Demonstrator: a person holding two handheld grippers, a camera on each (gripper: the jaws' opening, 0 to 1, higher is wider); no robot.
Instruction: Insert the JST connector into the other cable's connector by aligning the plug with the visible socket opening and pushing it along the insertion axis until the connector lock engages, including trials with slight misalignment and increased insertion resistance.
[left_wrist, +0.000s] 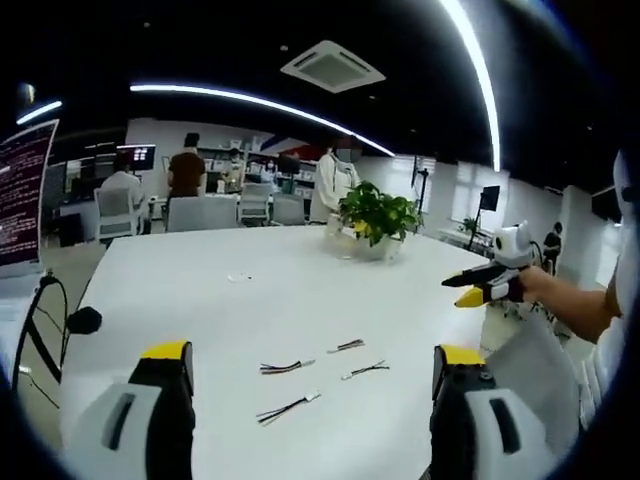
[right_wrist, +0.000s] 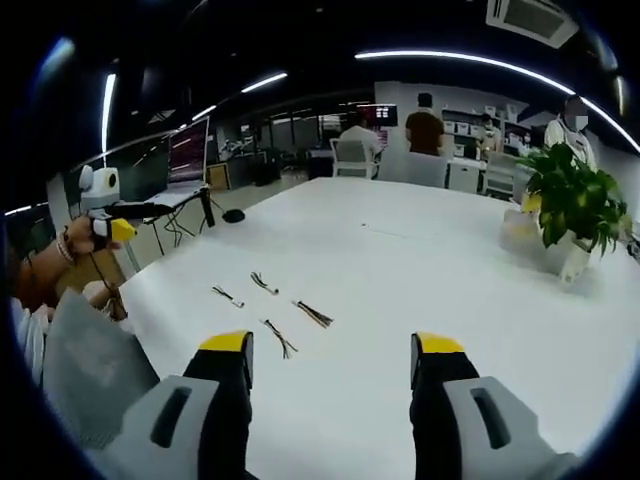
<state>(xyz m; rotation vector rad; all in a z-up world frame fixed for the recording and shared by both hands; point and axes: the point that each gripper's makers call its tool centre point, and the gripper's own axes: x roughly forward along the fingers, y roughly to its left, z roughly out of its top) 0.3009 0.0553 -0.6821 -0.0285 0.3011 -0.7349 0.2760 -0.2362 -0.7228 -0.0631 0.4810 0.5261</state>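
Yellow-tipped jaws of the left claw (left_wrist: 312, 365) stand spread wide at the bottom of the left gripper view, holding nothing above the white bench (left_wrist: 280, 300). Four short cables lie loose on the bench ahead of them: one cable with dark wires (left_wrist: 286, 367), a second (left_wrist: 346, 346) just beyond it, a third (left_wrist: 365, 370) to its right, and a fourth (left_wrist: 287, 407) nearest the jaws. Their connectors are too small to tell plug from socket. The right claw (left_wrist: 468, 288) hangs at the bench's right edge, held by a hand (left_wrist: 540, 285); from there its jaws look pressed together.

From the right gripper view, that claw's own jaws (right_wrist: 330, 360) are spread apart and empty, with the same four cables (right_wrist: 313, 314) in front. A potted plant (left_wrist: 378, 218) stands farther back on the bench. Several people and chairs fill the office behind, and a monitor (left_wrist: 22, 190) is cut off at the left edge.
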